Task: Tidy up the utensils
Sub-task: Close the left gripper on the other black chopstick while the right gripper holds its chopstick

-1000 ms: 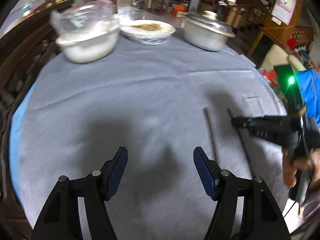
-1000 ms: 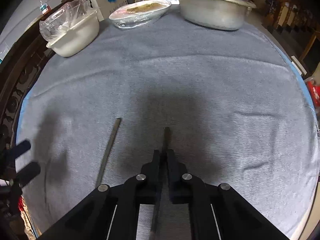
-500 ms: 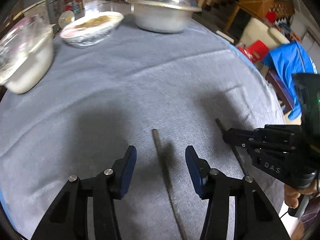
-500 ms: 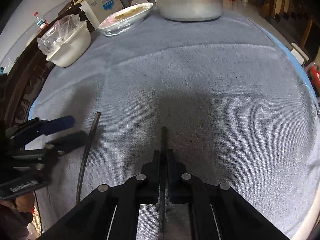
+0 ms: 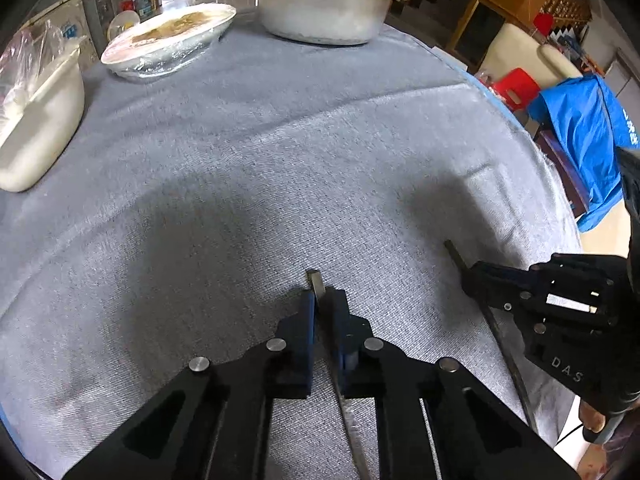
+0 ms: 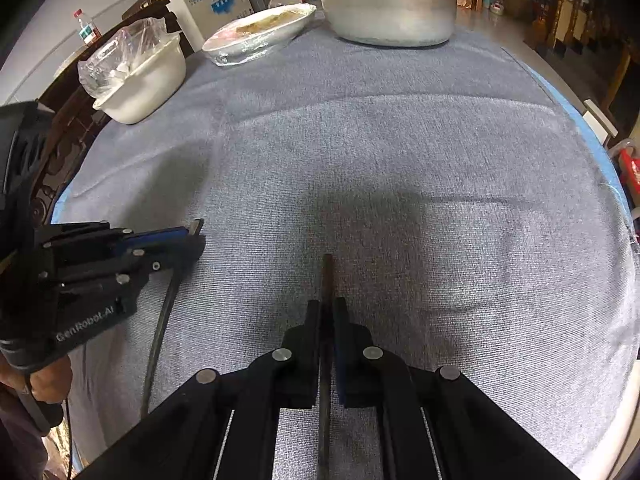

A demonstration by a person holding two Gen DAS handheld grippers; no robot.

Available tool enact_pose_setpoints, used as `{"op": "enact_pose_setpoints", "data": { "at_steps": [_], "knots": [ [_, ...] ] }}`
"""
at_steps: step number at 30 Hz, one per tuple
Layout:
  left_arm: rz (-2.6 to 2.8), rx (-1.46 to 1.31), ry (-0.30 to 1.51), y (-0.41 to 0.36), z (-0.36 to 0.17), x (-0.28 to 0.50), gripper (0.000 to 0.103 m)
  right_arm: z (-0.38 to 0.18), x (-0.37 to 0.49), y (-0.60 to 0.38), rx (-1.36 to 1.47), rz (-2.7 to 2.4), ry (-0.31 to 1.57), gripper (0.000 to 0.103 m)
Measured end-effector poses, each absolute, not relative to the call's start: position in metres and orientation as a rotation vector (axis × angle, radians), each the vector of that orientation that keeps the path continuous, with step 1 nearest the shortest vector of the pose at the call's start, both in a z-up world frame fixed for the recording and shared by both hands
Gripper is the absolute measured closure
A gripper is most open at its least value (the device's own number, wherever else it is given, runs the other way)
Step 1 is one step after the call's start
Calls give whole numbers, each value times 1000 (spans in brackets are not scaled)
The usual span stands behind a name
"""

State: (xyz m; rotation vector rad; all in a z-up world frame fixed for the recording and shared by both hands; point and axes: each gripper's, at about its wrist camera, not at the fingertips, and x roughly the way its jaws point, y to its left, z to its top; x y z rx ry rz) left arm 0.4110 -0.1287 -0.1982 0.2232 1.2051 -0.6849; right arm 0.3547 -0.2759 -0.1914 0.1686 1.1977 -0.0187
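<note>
Two thin dark chopsticks lie on the grey tablecloth (image 5: 280,160) near its front edge. My left gripper (image 5: 323,300) is shut on the left chopstick (image 5: 316,280), whose tip pokes out past the blue pads. My right gripper (image 6: 327,308) is shut on the right chopstick (image 6: 327,276), whose tip also sticks out forward. In the left wrist view the right gripper (image 5: 472,276) holds its chopstick (image 5: 454,252) at the right. In the right wrist view the left gripper (image 6: 196,240) and its chopstick (image 6: 160,320) are at the left.
At the far side stand a lidded metal pot (image 5: 324,4), a plastic-wrapped dish of food (image 5: 172,40) and a white bowl with a plastic bag (image 5: 36,120). A blue bag (image 5: 584,136) and a red stool (image 5: 516,88) sit beyond the table's right edge.
My left gripper swung over the left chopstick and shut on it. My right gripper stayed shut on its chopstick.
</note>
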Motion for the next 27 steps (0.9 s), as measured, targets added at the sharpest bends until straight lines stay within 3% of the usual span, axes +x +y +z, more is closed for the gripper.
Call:
{"op": "enact_pose_setpoints", "data": {
  "at_steps": [11,27],
  "knots": [
    [-606,165,1177,-90,-196,396,98,-184,328,-281,253,18,1108,97],
    [-334,-102,1014,47,-137,319,98,-96,226,-266,278,20,845,97]
  ]
}}
